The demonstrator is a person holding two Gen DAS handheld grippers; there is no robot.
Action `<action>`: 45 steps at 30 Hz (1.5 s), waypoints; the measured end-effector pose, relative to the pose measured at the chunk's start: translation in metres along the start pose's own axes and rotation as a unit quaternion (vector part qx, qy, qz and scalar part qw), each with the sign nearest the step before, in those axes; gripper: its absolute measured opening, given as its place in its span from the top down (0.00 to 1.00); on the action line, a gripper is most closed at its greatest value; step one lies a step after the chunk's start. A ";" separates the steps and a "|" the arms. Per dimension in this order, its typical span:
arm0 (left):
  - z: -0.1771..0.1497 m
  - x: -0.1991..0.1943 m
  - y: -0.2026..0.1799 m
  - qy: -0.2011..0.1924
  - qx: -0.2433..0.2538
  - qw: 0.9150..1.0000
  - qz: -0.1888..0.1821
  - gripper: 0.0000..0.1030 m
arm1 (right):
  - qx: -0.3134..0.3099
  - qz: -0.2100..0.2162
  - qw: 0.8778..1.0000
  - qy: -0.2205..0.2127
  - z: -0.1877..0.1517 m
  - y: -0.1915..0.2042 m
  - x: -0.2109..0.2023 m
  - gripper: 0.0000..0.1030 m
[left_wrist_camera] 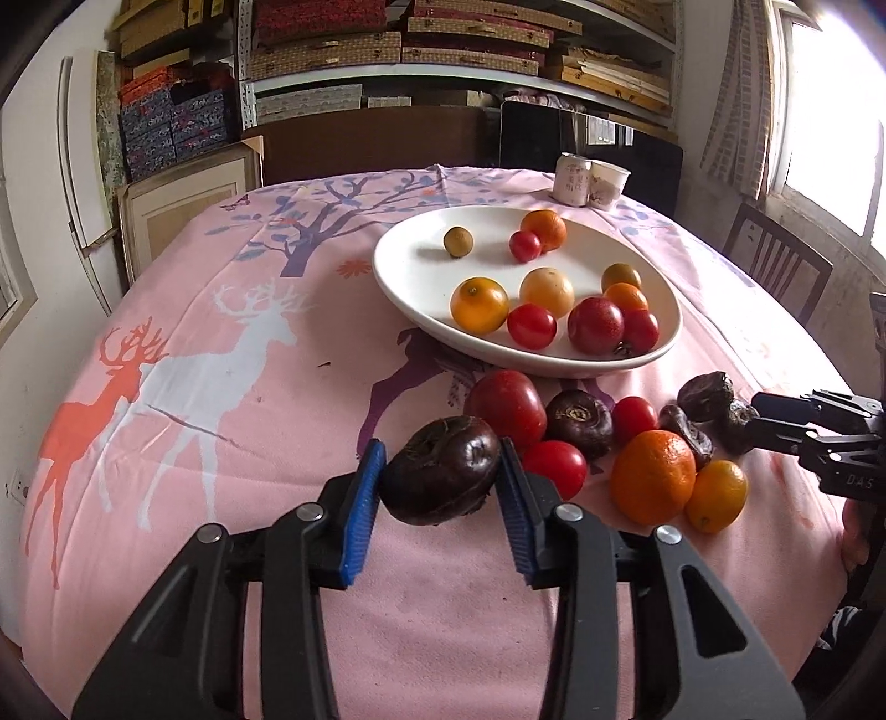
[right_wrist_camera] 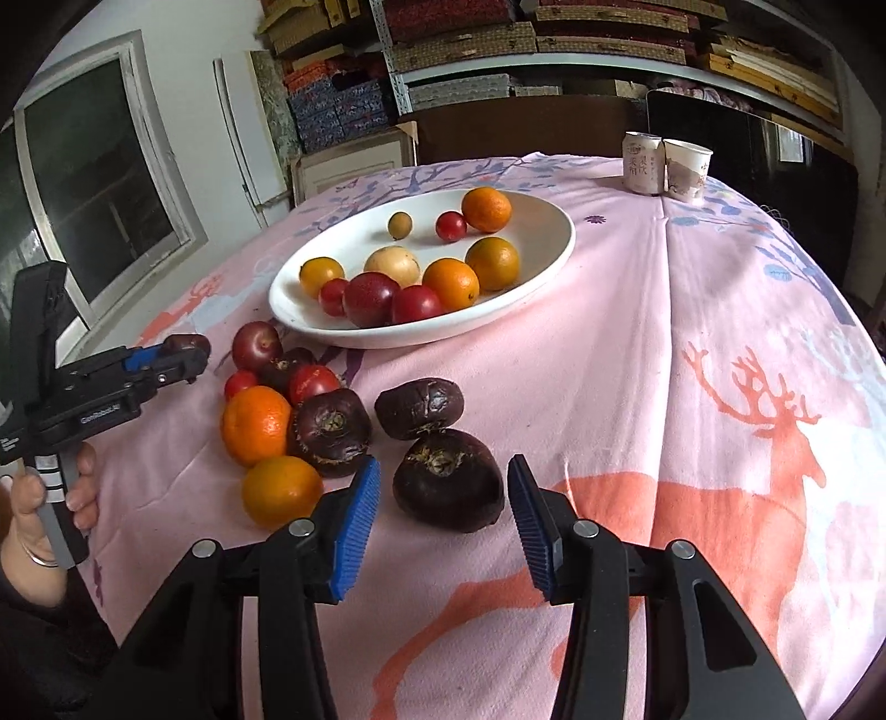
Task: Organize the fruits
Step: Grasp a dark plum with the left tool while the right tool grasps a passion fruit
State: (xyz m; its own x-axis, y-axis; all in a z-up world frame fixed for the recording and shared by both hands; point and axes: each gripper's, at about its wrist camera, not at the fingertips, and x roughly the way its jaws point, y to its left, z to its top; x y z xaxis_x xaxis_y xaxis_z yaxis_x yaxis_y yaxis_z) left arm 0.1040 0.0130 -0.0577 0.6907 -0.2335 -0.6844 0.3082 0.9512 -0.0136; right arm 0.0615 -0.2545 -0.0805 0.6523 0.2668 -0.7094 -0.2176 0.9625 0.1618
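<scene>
L claw clamped on one dark water chestnut, lifted off tabletop, angled down. White plate at 12 holds 10 fruits.

R view: R claw apart, pads either side of another chestnut, not touching; 2 more chestnuts at 10–11. Hand at 9 grips L handle.

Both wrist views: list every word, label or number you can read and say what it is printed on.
"DAS": white letters, cut off by the frame edge, on the black body of the right hand-held gripper.
"GenRobot.AI", small and only roughly readable: on the body of the left hand-held gripper.
Chinese characters on the drink can: too small to read reliably.
Paper cup: a printed picture, no readable words.
Boxes on the shelves: nothing legible.
</scene>
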 end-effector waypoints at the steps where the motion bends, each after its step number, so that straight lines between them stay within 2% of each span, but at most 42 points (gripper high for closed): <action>1: 0.000 0.000 0.002 -0.001 -0.002 1.000 -0.001 0.62 | -0.003 -0.012 1.000 0.014 0.002 0.002 0.006 0.53; 4: -0.001 -0.001 0.004 -0.002 -0.008 1.000 -0.003 0.62 | -0.011 -0.030 0.999 0.043 0.005 0.007 0.019 0.55; 6: -0.001 -0.003 0.004 -0.007 -0.008 1.000 -0.004 0.62 | -0.018 -0.033 0.999 0.039 0.004 0.011 0.017 0.58; 9: 0.000 -0.006 0.002 -0.012 -0.005 1.000 -0.005 0.62 | -0.001 -0.023 1.000 0.019 0.003 0.007 0.007 0.58; 12: 0.008 -0.006 0.002 -0.012 -0.012 0.999 -0.030 0.62 | 0.027 0.005 0.999 -0.020 0.011 -0.001 -0.016 0.58; 14: 0.018 -0.004 -0.005 -0.018 -0.005 0.999 -0.026 0.62 | 0.043 0.021 0.998 -0.046 0.026 -0.007 -0.029 0.58; 17: 0.042 0.006 -0.015 -0.027 -0.001 0.999 -0.032 0.62 | 0.053 0.041 0.996 -0.059 0.056 -0.009 -0.031 0.58; 22: 0.082 0.030 -0.030 -0.035 0.008 0.999 -0.022 0.62 | 0.061 0.046 0.996 -0.055 0.100 -0.004 -0.001 0.58; 28: 0.118 0.071 -0.030 -0.010 -0.005 1.000 -0.005 0.61 | 0.079 0.044 0.995 -0.052 0.139 0.000 0.035 0.57; 29: 0.122 0.075 -0.030 -0.008 -0.008 1.000 -0.005 0.60 | 0.081 0.050 0.994 -0.049 0.143 0.000 0.039 0.57; 30: 0.123 0.076 -0.029 -0.011 -0.008 1.000 -0.003 0.52 | 0.081 0.051 0.994 -0.049 0.146 -0.001 0.043 0.56; 31: 0.124 0.076 -0.028 -0.015 -0.008 1.000 0.004 0.37 | 0.080 0.046 0.994 -0.050 0.147 -0.001 0.044 0.53; 32: 0.124 0.073 -0.027 -0.023 -0.011 1.000 0.014 0.32 | 0.082 0.041 0.994 -0.054 0.148 -0.003 0.043 0.53; 34: 0.122 0.066 -0.024 -0.033 -0.012 0.999 0.006 0.32 | 0.087 0.039 0.994 -0.059 0.145 -0.007 0.038 0.53; 36: 0.119 0.057 -0.022 -0.040 -0.012 0.999 0.015 0.32 | 0.088 0.037 0.993 -0.063 0.140 -0.010 0.030 0.53; 40: 0.103 0.030 -0.019 -0.046 -0.010 0.999 0.010 0.32 | 0.083 0.041 0.993 -0.072 0.116 -0.015 0.004 0.52; 42: 0.085 0.019 -0.023 -0.038 0.010 0.999 0.013 0.32 | 0.072 0.038 0.994 -0.066 0.099 -0.015 -0.006 0.50; 45: 0.051 0.010 -0.031 -0.008 0.043 0.999 0.004 0.32 | 0.027 0.004 0.999 -0.045 0.067 -0.010 -0.010 0.48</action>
State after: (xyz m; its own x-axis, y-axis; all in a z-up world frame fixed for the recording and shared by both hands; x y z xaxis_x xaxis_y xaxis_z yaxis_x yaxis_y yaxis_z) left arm 0.1347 -0.0294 -0.0270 0.7039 -0.2289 -0.6724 0.3565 0.9326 0.0556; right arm 0.1053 -0.2634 -0.0290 0.7136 0.2752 -0.6442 -0.1846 0.9610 0.2059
